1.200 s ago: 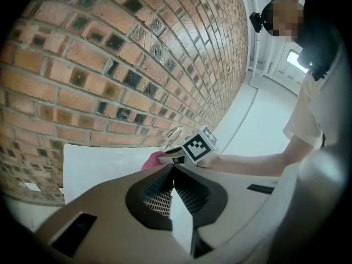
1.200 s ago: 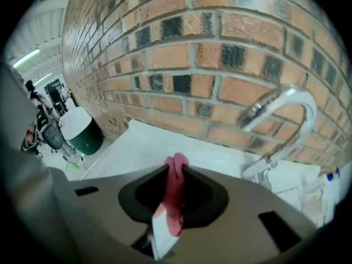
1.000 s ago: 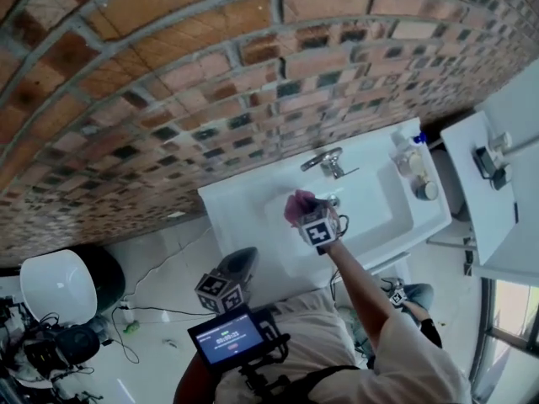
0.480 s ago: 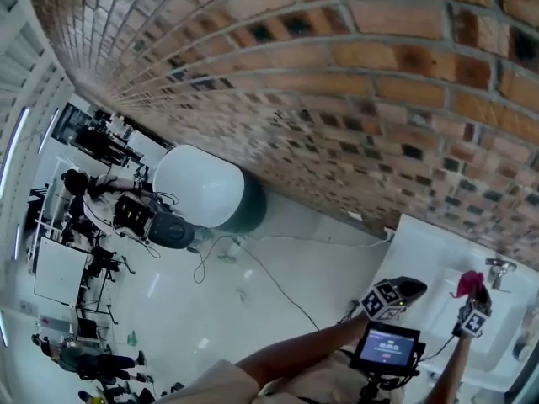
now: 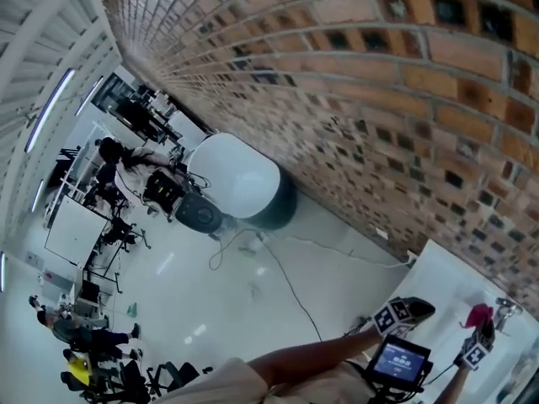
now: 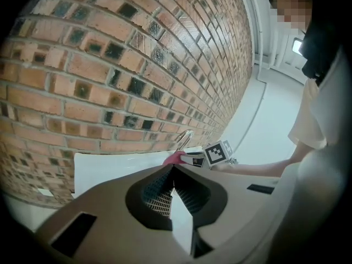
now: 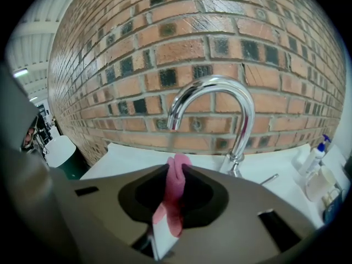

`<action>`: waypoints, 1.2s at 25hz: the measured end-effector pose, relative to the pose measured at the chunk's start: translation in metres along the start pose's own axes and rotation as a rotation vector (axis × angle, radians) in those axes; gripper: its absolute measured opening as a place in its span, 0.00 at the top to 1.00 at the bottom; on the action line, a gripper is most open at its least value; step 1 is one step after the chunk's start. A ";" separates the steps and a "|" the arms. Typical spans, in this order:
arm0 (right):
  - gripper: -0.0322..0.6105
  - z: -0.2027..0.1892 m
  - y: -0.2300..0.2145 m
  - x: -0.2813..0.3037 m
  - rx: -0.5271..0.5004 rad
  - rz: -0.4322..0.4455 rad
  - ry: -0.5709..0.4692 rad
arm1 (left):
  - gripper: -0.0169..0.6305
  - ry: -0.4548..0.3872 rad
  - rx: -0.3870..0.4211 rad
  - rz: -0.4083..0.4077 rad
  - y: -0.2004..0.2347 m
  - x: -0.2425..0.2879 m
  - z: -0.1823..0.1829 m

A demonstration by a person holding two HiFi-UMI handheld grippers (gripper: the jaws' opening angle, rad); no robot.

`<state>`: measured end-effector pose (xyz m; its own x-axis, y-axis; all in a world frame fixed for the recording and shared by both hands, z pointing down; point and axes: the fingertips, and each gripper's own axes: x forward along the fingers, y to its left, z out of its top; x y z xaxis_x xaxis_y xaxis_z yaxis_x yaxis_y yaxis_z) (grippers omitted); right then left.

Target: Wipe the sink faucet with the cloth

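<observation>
The chrome faucet [image 7: 221, 108] arches over the white sink [image 7: 130, 154], straight ahead in the right gripper view. My right gripper [image 7: 176, 172] is shut on a pink cloth [image 7: 175, 198] that sticks up between its jaws, just short of the spout. In the head view the cloth [image 5: 478, 314] and right gripper [image 5: 474, 349] sit at the bottom right, next to the faucet [image 5: 508, 308]. My left gripper [image 5: 406, 313] hangs left of the sink; its jaws [image 6: 172, 174] are shut with nothing in them and face the faucet [image 6: 184, 140] and cloth [image 6: 175, 158].
A brick wall [image 7: 181, 48] stands right behind the sink. Soap bottles [image 7: 314, 159] stand at the sink's right end. A white round bin [image 5: 236, 182] sits on the floor to the left, with a cable [image 5: 286, 284] trailing from it. Desks and people [image 5: 101, 192] are further off.
The head view has swung away from the sink toward the room, so the sink now shows only at the bottom right. The right gripper still holds the cloth by the faucet.
</observation>
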<state>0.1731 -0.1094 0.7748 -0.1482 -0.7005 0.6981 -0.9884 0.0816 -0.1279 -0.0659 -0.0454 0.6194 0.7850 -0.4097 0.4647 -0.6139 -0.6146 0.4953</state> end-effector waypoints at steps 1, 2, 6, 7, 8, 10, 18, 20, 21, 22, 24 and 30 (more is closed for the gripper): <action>0.82 0.001 0.002 0.000 -0.005 0.002 -0.001 | 0.99 -0.002 -0.002 0.003 0.000 -0.001 -0.001; 0.82 0.000 0.002 0.001 -0.007 0.001 0.001 | 0.99 -0.004 -0.005 0.006 0.000 -0.002 -0.001; 0.82 0.005 -0.003 0.005 -0.013 -0.041 -0.015 | 0.99 -0.009 -0.013 0.009 -0.001 -0.005 -0.003; 0.82 0.006 -0.007 0.007 -0.020 -0.068 -0.019 | 0.99 -0.011 -0.013 0.010 -0.001 -0.005 -0.002; 0.82 0.008 -0.013 0.010 -0.029 -0.103 -0.024 | 0.99 -0.011 -0.012 0.011 -0.001 -0.005 -0.002; 0.82 0.012 -0.028 0.014 -0.042 -0.180 -0.039 | 0.99 -0.008 -0.009 0.014 -0.001 -0.006 -0.003; 0.82 0.020 -0.051 0.045 -0.079 -0.315 -0.045 | 0.99 0.013 -0.005 0.008 -0.006 -0.005 -0.010; 0.82 0.019 -0.054 0.054 -0.087 -0.336 -0.033 | 0.99 0.016 -0.002 0.009 -0.006 -0.005 -0.010; 0.82 0.018 -0.057 0.058 -0.090 -0.347 -0.026 | 0.99 0.017 -0.001 0.012 -0.005 -0.005 -0.010; 0.82 0.017 -0.059 0.062 -0.090 -0.359 -0.017 | 0.99 0.018 -0.002 0.013 -0.004 -0.005 -0.011; 0.82 0.011 -0.067 0.068 -0.082 -0.389 0.008 | 0.99 0.023 -0.006 0.013 -0.004 -0.004 -0.014; 0.82 -0.002 -0.090 0.078 -0.044 -0.448 0.064 | 0.99 0.026 -0.019 0.006 -0.003 -0.001 -0.016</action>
<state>0.2506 -0.1700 0.8419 0.2946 -0.6281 0.7202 -0.9556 -0.1890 0.2260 -0.0661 -0.0321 0.6290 0.7789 -0.3954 0.4868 -0.6204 -0.5992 0.5060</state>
